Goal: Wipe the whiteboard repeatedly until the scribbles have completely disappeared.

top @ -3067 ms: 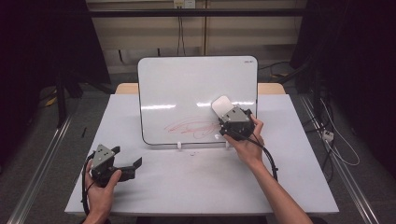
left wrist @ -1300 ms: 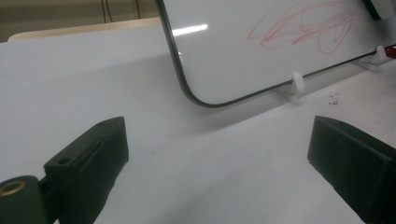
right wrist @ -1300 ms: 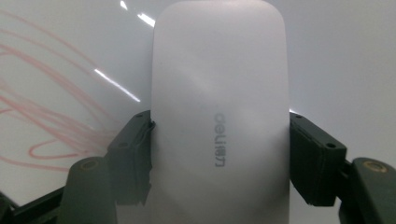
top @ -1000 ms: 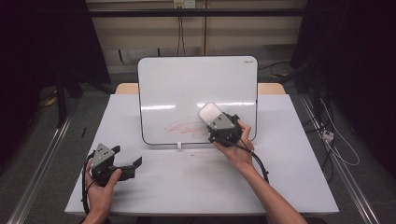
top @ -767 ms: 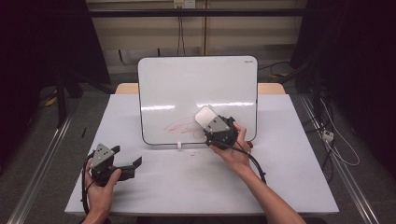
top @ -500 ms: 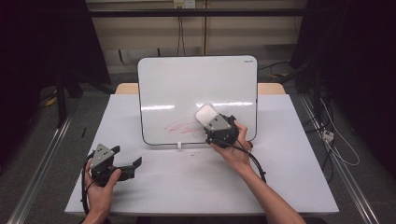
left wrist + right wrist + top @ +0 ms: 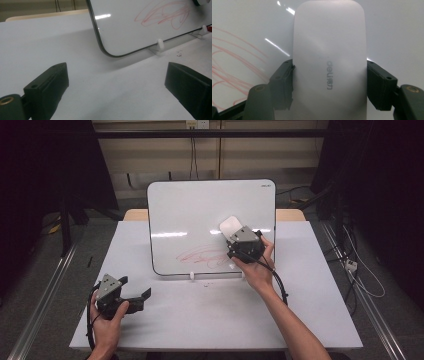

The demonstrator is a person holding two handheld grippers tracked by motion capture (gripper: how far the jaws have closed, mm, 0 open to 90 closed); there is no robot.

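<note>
My right tool (image 7: 239, 239): jaws clamped on the sides of a white rounded plastic eraser (image 7: 329, 62), pad held toward the upright white glossy whiteboard (image 7: 200, 215) for wiping; red scribble (image 7: 202, 256) lower-left of eraser. My left tool (image 7: 134, 299): jaws wide, empty, parked on the white desk (image 7: 200, 315) before the board.

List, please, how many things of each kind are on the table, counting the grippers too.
Whiteboard, propped upright with a red scribble: 1
White eraser, held in the right gripper: 1
Grippers, the right one and the left gripper, open, over the table: 2
White clips at the board's foot: 2
Total: 6
</note>
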